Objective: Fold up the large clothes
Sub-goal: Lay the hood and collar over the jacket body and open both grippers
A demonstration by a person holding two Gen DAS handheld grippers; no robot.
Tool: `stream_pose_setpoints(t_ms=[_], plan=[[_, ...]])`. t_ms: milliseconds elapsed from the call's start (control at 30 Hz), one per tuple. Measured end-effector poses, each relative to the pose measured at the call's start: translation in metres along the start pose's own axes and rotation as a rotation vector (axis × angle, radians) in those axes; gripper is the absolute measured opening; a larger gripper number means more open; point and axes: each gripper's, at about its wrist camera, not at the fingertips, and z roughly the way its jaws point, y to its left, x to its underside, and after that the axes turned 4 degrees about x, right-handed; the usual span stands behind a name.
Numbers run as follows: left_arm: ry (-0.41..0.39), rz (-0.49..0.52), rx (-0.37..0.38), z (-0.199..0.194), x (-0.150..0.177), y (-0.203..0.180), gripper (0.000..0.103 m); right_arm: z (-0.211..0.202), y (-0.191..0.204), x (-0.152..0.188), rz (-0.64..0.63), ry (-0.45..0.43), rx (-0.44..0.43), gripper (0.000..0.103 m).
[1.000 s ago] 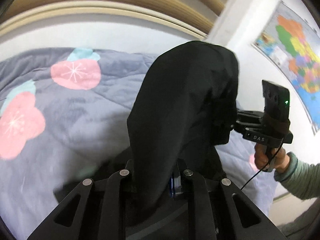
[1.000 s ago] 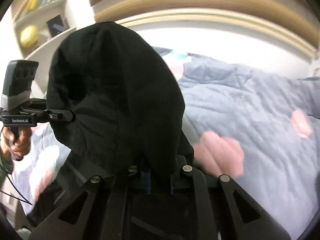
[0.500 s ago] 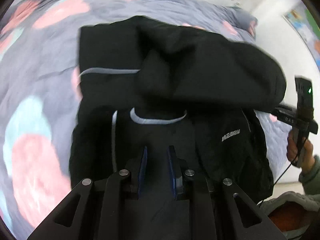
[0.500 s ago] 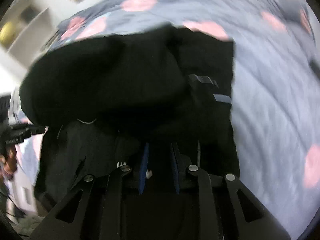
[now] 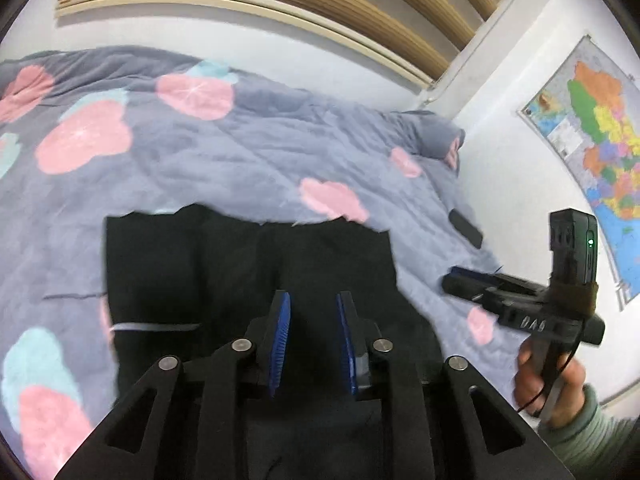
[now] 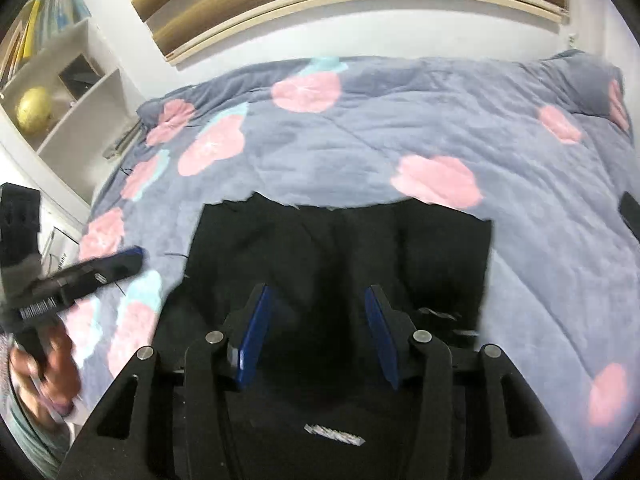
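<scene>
A black garment (image 5: 248, 264) lies folded flat on the bed (image 5: 240, 160), at the near edge, its far hem running straight across the grey quilt (image 6: 400, 120) with pink and teal blotches. In the right wrist view the same garment (image 6: 340, 248) fills the near middle of the bed, with quilt exposed on both sides of it.

Left gripper (image 5: 312, 320): jaws have just been opening; the blue pads stand a little apart above the garment, and nothing is pinched between them. Released.

Right gripper (image 6: 316, 320): jaws have just been opening and stand wider than the left pair, with only the garment surface seen below the gap. Released. From the left wrist view this gripper (image 5: 460, 278) is off the garment's right edge, over the quilt, held in a hand (image 5: 548, 380) with a green sleeve.

A map (image 5: 592, 152) hangs on the right wall. Shelves (image 6: 60, 92) stand beyond the bed's left edge.
</scene>
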Motion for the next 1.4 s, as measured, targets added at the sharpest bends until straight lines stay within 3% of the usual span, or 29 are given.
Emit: stream_pose_setpoints(t_ms=[67,167,300,367,467,567,700,767,833,867,900,967,1033,1133,1200,1267,1400], plan=[[0.027,-0.016,0.022,0.017,0.001,0.001,0.030,0.024,0.009,0.001,-0.002,0.045,-0.011,0.055],[0.136,-0.067,0.025,0.054,0.024,0.014,0.030,0.066,0.012,0.019,0.005,0.163,-0.034,0.055],[0.357,-0.134,-0.036,0.108,0.088,0.039,0.030,0.130,0.001,0.082,-0.015,0.332,0.001,0.054],[0.402,-0.171,-0.045,0.128,0.116,0.053,0.030,0.158,-0.008,0.112,0.002,0.394,0.000,0.054],[0.385,-0.268,-0.013,0.146,0.141,0.075,0.029,0.174,-0.014,0.132,0.004,0.367,0.003,0.053],[0.385,-0.375,0.031,0.152,0.140,0.091,0.029,0.181,-0.010,0.129,-0.001,0.389,0.026,0.055],[0.392,-0.285,0.047,0.130,0.121,0.075,0.029,0.154,-0.014,0.106,0.014,0.422,-0.077,0.056],[0.352,-0.227,0.077,0.110,0.108,0.061,0.029,0.131,-0.020,0.090,0.050,0.375,-0.135,0.058],[0.291,-0.189,0.112,0.090,0.089,0.049,0.034,0.108,-0.023,0.065,0.045,0.287,-0.139,0.059],[0.252,-0.170,0.118,0.082,0.076,0.044,0.043,0.104,-0.023,0.053,0.041,0.253,-0.126,0.059],[0.217,-0.156,0.111,0.080,0.064,0.042,0.050,0.105,-0.024,0.042,0.040,0.227,-0.109,0.059],[0.195,-0.153,0.090,0.089,0.051,0.046,0.053,0.123,-0.023,0.028,0.022,0.219,-0.054,0.059],[0.234,-0.177,0.042,0.114,0.045,0.059,0.053,0.153,-0.021,0.024,0.009,0.251,0.013,0.058],[0.318,-0.228,-0.032,0.162,0.053,0.085,0.050,0.214,-0.016,0.038,0.009,0.383,0.065,0.058],[0.331,-0.236,-0.059,0.180,0.056,0.094,0.046,0.230,-0.006,0.043,-0.052,0.358,0.114,0.062],[0.339,-0.247,-0.068,0.181,0.051,0.094,0.045,0.229,0.000,0.043,-0.058,0.360,0.136,0.062],[0.316,-0.229,-0.049,0.164,0.047,0.071,0.045,0.191,-0.004,0.046,0.034,0.354,0.075,0.062]])
